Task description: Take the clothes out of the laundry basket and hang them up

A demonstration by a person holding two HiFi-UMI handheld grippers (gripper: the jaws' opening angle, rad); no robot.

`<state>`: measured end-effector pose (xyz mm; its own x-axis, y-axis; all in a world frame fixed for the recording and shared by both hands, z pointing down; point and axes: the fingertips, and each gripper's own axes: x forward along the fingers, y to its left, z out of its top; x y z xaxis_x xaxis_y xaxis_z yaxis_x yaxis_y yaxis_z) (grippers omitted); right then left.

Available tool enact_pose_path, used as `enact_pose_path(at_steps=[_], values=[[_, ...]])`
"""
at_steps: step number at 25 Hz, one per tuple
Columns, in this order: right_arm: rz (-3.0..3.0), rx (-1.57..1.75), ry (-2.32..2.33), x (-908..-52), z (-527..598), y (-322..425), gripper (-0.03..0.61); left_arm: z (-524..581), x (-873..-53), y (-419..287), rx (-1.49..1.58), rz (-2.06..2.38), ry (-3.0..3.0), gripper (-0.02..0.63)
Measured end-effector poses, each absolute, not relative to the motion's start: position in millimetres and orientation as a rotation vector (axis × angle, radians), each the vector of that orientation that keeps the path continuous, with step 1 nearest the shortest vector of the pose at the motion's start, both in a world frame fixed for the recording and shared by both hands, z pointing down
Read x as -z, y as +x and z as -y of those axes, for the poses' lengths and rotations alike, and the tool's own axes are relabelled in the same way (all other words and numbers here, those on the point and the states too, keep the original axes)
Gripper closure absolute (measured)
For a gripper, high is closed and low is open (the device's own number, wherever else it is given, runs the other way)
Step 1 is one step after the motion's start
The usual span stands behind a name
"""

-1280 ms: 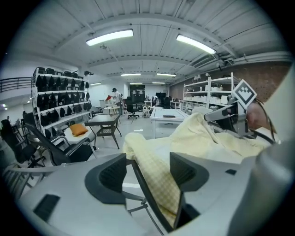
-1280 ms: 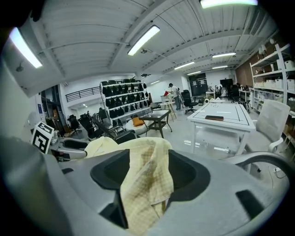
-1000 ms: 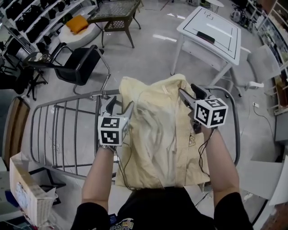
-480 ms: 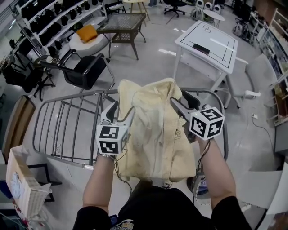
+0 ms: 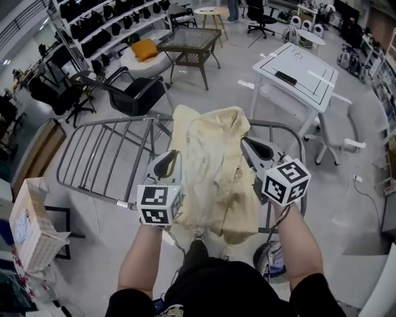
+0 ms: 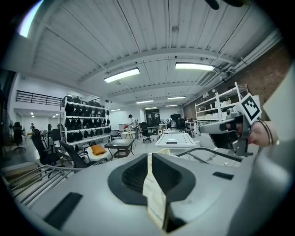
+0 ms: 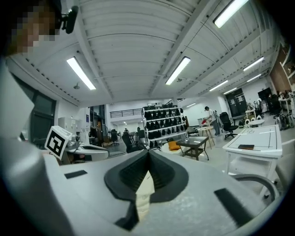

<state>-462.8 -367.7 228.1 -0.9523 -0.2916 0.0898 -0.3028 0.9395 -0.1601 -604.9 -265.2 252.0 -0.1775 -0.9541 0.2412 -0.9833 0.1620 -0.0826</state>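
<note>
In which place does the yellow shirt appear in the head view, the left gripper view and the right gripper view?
Head view: the yellow shirt fills the centre.
Left gripper view: only a narrow strip, low centre.
Right gripper view: only a narrow strip, low centre.
Shared landmark: the white table, upper right, middle and right side, in that order.

Grey floor (image 5: 216, 93), white table (image 5: 300, 71) right, black chair (image 5: 142, 96) left, shelves (image 5: 105, 15) of dark bags behind, strip lights (image 6: 122, 75) overhead.
</note>
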Motion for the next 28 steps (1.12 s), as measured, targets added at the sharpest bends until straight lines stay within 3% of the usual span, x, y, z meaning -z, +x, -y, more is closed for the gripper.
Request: enact_pose_path(at_steps=[13, 28], values=[[3.067, -0.337, 0.236, -236.4, 280.9, -478.4, 0.574, 165.6, -251.7, -589.1, -0.286, 2.327, 1.813, 0.6], [3.039, -0.353, 0.443, -232.6, 159.1, -480.8, 0.574, 54.1, -252.5, -596.0, -0.243, 2.187, 2.005, 0.601]])
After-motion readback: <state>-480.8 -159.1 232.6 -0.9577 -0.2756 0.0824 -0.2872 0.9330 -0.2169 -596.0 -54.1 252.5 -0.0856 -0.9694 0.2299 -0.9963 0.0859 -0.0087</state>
